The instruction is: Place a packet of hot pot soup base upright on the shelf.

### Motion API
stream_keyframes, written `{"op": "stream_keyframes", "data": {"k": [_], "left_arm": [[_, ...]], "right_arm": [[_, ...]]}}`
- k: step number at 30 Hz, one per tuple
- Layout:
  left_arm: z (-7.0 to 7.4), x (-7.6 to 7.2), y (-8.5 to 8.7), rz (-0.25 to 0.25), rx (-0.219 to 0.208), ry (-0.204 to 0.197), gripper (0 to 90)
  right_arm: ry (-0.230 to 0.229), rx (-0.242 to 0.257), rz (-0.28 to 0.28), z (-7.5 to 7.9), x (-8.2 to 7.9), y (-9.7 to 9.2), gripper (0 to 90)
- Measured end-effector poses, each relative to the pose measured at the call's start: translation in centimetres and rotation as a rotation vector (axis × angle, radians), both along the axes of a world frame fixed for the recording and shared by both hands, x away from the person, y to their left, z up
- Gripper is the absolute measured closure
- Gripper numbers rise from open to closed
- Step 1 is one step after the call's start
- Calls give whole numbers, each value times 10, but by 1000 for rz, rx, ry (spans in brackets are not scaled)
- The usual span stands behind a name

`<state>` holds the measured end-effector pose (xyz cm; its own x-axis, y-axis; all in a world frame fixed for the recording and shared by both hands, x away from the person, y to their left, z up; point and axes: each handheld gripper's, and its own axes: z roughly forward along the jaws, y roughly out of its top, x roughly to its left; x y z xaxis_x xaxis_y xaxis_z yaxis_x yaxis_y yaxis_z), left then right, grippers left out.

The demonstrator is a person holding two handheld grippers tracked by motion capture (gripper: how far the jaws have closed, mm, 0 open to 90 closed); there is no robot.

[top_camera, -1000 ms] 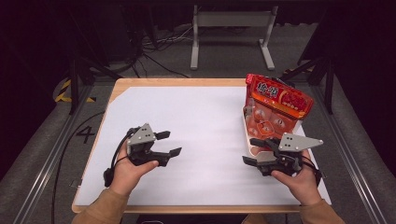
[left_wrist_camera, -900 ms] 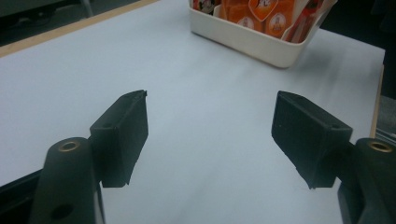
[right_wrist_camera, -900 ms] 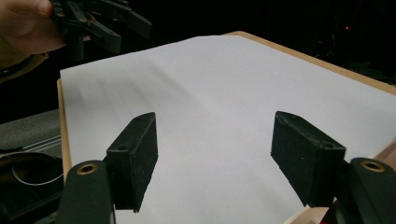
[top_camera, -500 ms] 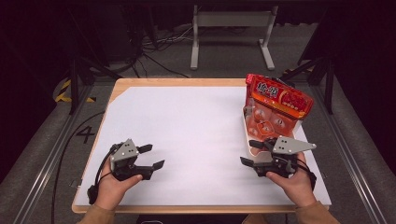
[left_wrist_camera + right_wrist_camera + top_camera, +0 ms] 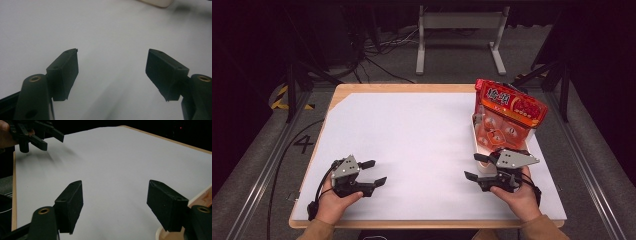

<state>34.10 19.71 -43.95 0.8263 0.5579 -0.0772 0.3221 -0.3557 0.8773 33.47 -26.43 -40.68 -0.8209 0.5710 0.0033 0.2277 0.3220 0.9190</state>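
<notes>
A red snack package stands tilted in a white tray at the table's right. My right gripper hovers low just in front of that tray and points left. It is open, its jaws have just been opening a little wider, and nothing is between them. The tray's rim shows beside its right jaw. My left gripper sits near the front left and points right, open and empty over the white sheet. It also appears far off as the left gripper in the right gripper view.
A white sheet covers the wooden table. Metal rails run along both sides. A grey stand and cables lie on the dark floor behind.
Both hands have sunk toward the table. The left gripper has slid back and to the left, toward the front corner. The right gripper has dropped slightly nearer the front edge.
</notes>
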Motion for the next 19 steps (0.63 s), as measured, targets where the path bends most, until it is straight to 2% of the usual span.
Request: {"op": "stream_keyframes", "data": {"k": [5, 10, 16, 19], "left_arm": [[-3, 0, 1, 0, -18, 32, 267], [-3, 0, 2, 7, -32, 43, 264], [-4, 1, 3, 58, -35, 77, 244], [-2, 0, 3, 62, -39, 60, 241]], "right_arm": [[-16, -13, -7, -2, 0, 1, 296], [-16, -15, -12, -3, -1, 2, 293], [-18, -15, -12, -2, -1, 2, 292], [-16, -12, -12, -2, 0, 2, 292]]}}
